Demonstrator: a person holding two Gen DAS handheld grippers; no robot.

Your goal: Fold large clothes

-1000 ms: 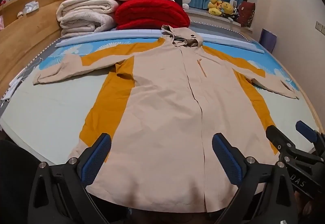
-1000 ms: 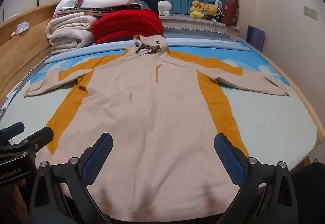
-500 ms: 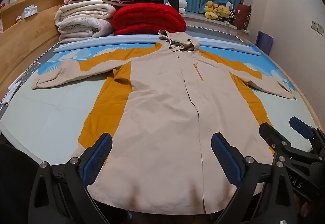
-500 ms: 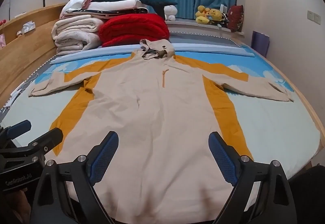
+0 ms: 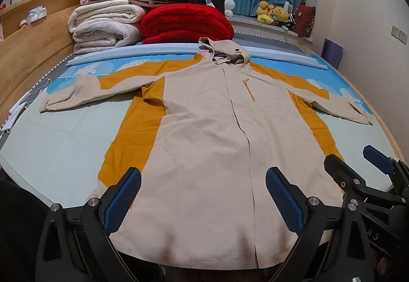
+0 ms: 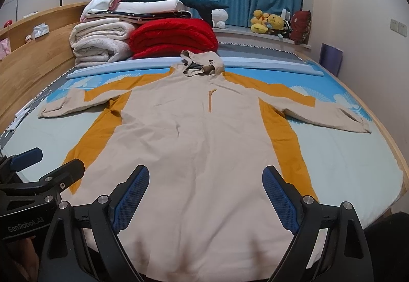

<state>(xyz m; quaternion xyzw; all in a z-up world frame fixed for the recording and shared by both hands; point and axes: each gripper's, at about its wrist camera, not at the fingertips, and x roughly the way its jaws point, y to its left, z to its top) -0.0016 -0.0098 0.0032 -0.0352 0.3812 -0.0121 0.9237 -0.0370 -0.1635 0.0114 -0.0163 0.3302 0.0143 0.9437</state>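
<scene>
A long beige hooded coat [image 5: 204,133] with mustard-yellow side panels lies flat and face up on the bed, sleeves spread to both sides, hood at the far end. It also shows in the right wrist view [image 6: 194,144]. My left gripper [image 5: 203,201] is open and empty, held above the coat's hem. My right gripper [image 6: 205,201] is open and empty too, above the hem a little further right. It also appears at the right edge of the left wrist view [image 5: 358,167]; the left gripper appears at the left edge of the right wrist view [image 6: 46,164].
The bed [image 5: 56,144] has a pale sheet and a wooden frame [image 5: 28,57] on the left. Folded white blankets [image 5: 104,26] and a red quilt [image 5: 186,23] are stacked at the far end. Plush toys [image 5: 273,13] sit on the sill below blue curtains.
Both grippers have lifted and tilted slightly, so the coat sits a little lower in both views. The coat has not moved. Both grippers stay open.
</scene>
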